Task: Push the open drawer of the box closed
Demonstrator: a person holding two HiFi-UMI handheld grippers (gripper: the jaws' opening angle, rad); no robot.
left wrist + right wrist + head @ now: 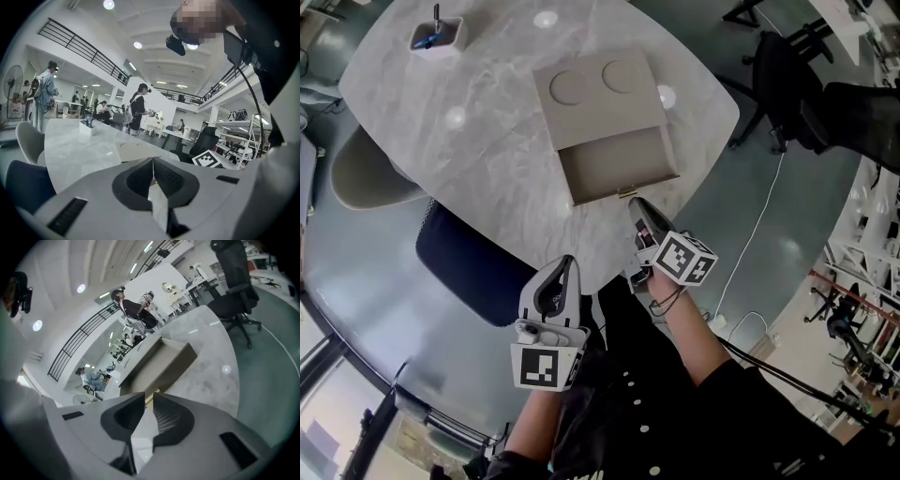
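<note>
Beige and pulled out toward me, the drawer (617, 167) of the box (598, 94) sits near the marble table's (487, 159) front edge, its brass handle (627, 193) facing my right gripper (638, 205). I hold that gripper's 2 jaws pressed almost together on nothing, tips just at the handle, making 1 blunt pusher; contact I cannot confirm. My left gripper (568, 267), jaws closed and empty, hangs back off the table, since I judge the push needs only 1 tool.
</note>
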